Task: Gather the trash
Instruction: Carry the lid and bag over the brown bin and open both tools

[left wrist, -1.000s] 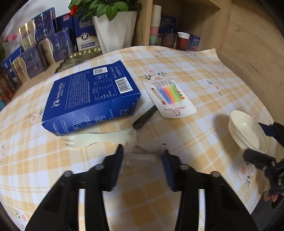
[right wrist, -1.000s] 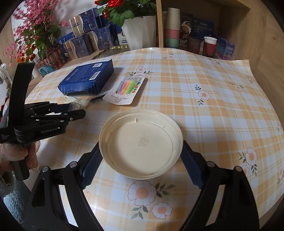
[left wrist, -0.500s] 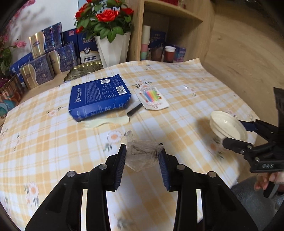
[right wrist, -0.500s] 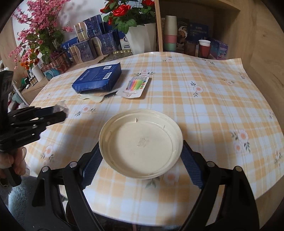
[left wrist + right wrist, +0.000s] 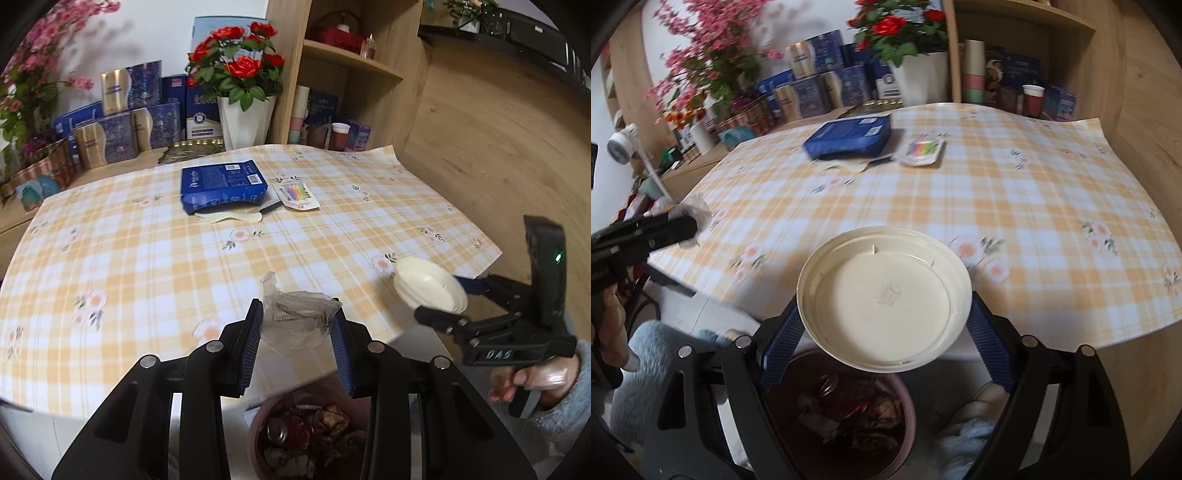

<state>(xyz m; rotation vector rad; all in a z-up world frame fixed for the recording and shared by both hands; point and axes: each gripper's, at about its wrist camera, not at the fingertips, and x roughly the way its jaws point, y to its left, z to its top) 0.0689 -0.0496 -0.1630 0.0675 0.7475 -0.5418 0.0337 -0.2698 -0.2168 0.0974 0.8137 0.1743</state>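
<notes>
My left gripper [image 5: 297, 334] is shut on a crumpled clear plastic wrapper [image 5: 295, 325], held past the table's near edge. Below it stands a pink trash bin [image 5: 255, 439] full of wrappers and a can. My right gripper [image 5: 884, 317] is shut on a cream plastic lid [image 5: 882, 297], its blue pads pressing the rim on both sides. The same bin [image 5: 905, 417] sits on the floor under the lid. In the left wrist view the right gripper [image 5: 439, 299] carries the lid [image 5: 430, 288] at the right. In the right wrist view the left gripper [image 5: 685, 225] shows at the left, blurred.
On the checked tablecloth [image 5: 147, 266] lie a blue box [image 5: 221, 184], a cream plastic fork [image 5: 231, 218], a black-handled item [image 5: 271, 208] and a candle pack [image 5: 295, 194]. A rose pot [image 5: 243, 118], boxes and a wooden shelf [image 5: 351, 66] stand behind.
Both grippers have pulled back from over the table to beyond its near edge, keeping the wrapper and the lid. The trash bin has come into view beneath them.
</notes>
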